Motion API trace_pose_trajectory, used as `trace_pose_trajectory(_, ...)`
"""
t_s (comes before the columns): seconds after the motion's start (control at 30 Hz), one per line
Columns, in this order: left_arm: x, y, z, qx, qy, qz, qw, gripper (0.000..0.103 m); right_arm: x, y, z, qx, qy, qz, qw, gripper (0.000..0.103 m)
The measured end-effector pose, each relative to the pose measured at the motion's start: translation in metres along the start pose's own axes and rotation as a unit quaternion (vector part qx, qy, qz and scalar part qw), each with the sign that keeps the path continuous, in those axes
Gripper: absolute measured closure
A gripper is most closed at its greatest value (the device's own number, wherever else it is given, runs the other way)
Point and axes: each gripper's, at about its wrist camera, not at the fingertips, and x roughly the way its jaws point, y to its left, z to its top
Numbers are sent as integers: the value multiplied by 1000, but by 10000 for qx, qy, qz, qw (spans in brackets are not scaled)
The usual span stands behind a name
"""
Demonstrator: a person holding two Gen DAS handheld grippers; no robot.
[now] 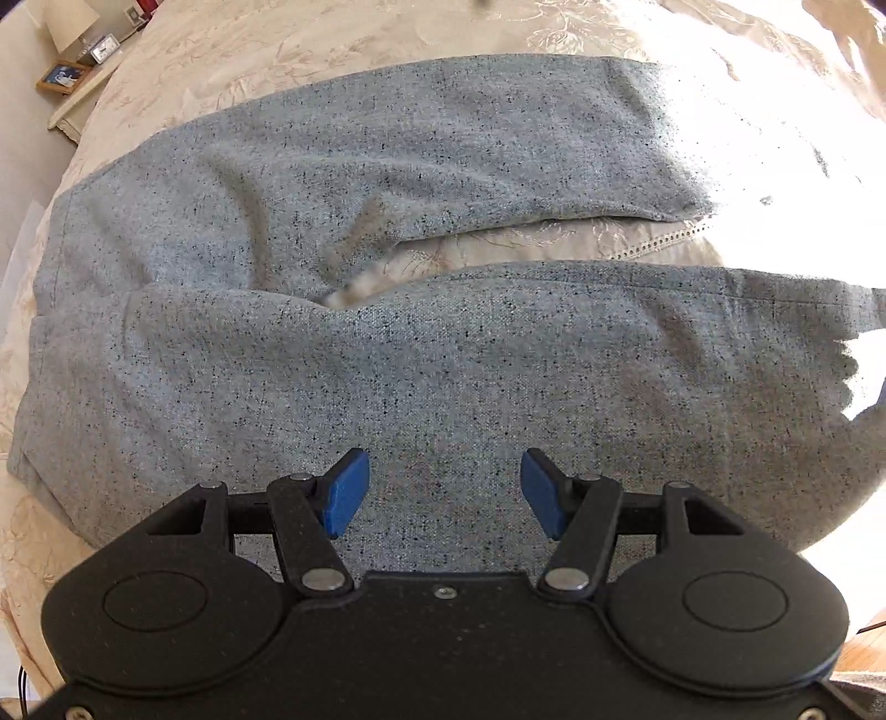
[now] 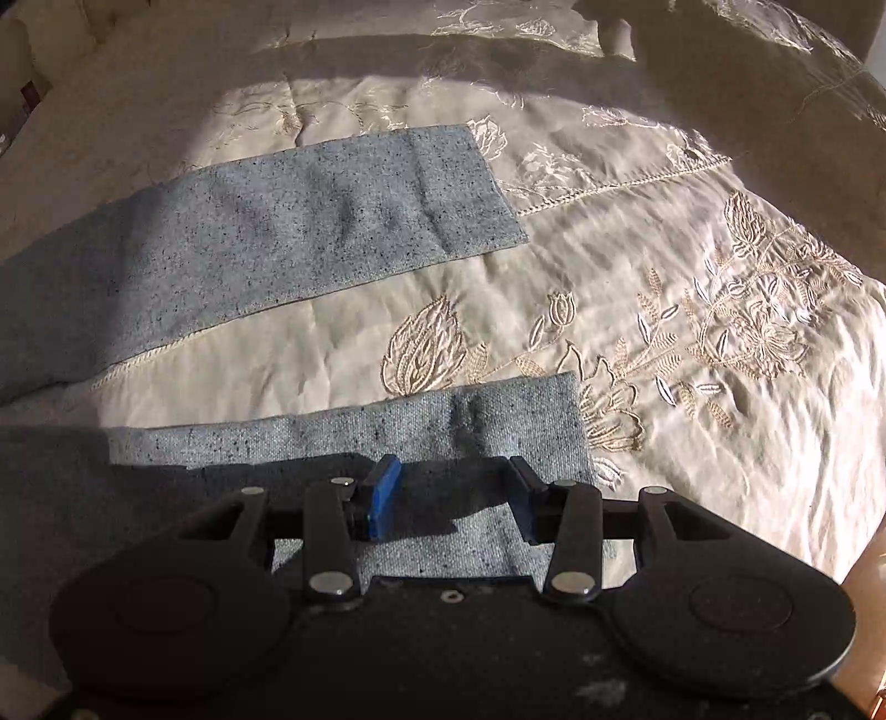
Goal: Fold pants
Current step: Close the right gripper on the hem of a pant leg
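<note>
Grey speckled pants point(image 1: 421, 376) lie spread flat on a cream embroidered bedspread point(image 1: 310, 33), waist to the left, the two legs running right with a gap between them. My left gripper point(image 1: 440, 490) is open and empty, hovering over the upper part of the near leg. In the right wrist view the far leg point(image 2: 310, 221) and the near leg's hem end point(image 2: 498, 421) lie flat on the bedspread point(image 2: 692, 277). My right gripper point(image 2: 454, 490) is open and empty just above the near leg's hem end.
A nightstand point(image 1: 83, 83) with a lamp, a clock and a framed photo stands at the far left of the bed. Bright sunlight washes out the right part of the left wrist view. The bed's near right edge point(image 2: 864, 559) shows in the right wrist view.
</note>
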Motion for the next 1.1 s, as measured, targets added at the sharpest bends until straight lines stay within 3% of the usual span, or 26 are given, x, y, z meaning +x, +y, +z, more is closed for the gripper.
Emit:
trace_pose_trajectory(0.13, -3, -7, -1, 59, -18, 31, 10000, 39, -18, -7, 12, 32, -255, 295, 9992, 60)
trace_pose_trajectory(0.3, -1, -12, -3, 51, 43, 55, 10000, 39, -37, -47, -6, 313, -276, 179, 9990, 59)
trace_pose_trajectory(0.47, -1, -18, -4, 141, 55, 128, 9998, 39, -12, -72, -13, 565, -68, 361, 9977, 59)
trace_pose_trajectory(0.6, -5, -20, -6, 172, 24, 175, 9997, 39, 17, -78, -4, 1002, 259, 750, 9918, 57)
trace_pose_trajectory(0.63, -6, -20, -6, 170, 24, 180, 9997, 39, 20, -79, -3, 1125, 319, 907, 9890, 60)
trace_pose_trajectory(0.73, -6, -20, -8, 196, 55, 183, 9996, 39, 10, -71, -3, 1039, 428, 1235, 9860, 97)
trace_pose_trajectory(0.83, -8, -19, -10, 210, 14, 239, 9995, 39, -21, -63, -5, 705, 417, 1239, 9889, 98)
trace_pose_trajectory(0.93, -8, -14, -9, 140, 9, 244, 9996, 39, -45, -78, -12, 763, 498, 674, 9936, 98)
trace_pose_trajectory(1.0, -5, -11, -8, 107, 18, 275, 9996, 39, -50, -87, -14, 937, 524, 683, 9919, 98)
trace_pose_trajectory(1.1, 2, -7, -6, 100, 39, 385, 9992, 39, -45, -69, -7, 380, 455, 462, 9972, 98)
